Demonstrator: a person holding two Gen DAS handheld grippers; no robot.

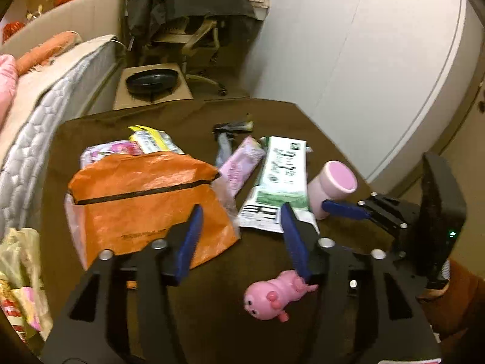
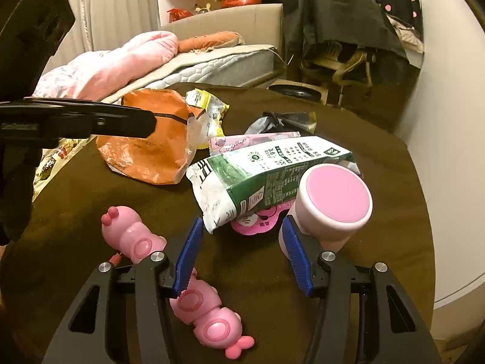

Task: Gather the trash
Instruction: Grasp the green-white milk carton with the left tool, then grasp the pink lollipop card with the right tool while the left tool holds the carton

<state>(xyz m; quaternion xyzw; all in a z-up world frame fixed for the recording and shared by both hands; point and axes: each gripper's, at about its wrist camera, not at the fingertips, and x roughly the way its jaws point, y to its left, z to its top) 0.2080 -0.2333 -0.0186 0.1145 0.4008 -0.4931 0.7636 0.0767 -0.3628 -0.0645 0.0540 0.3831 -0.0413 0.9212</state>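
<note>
Left wrist view, orange bag (image 1: pixel 145 200) beyond open left hand-held gripper (image 1: pixel 241 230), untouched

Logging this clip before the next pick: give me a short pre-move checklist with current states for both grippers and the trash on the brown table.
1. Left gripper open, nothing between its fingers: ok.
2. Right gripper open, empty: ok.
3. Crumpled green-and-white milk carton reachable ahead of right gripper: ok.
4. Pink-topped round cup touching right gripper's outer finger: cannot tell.
5. Orange plastic bag lying unobstructed: ok.
6. Pink plastic toy counts as trash: cannot tell.
</note>
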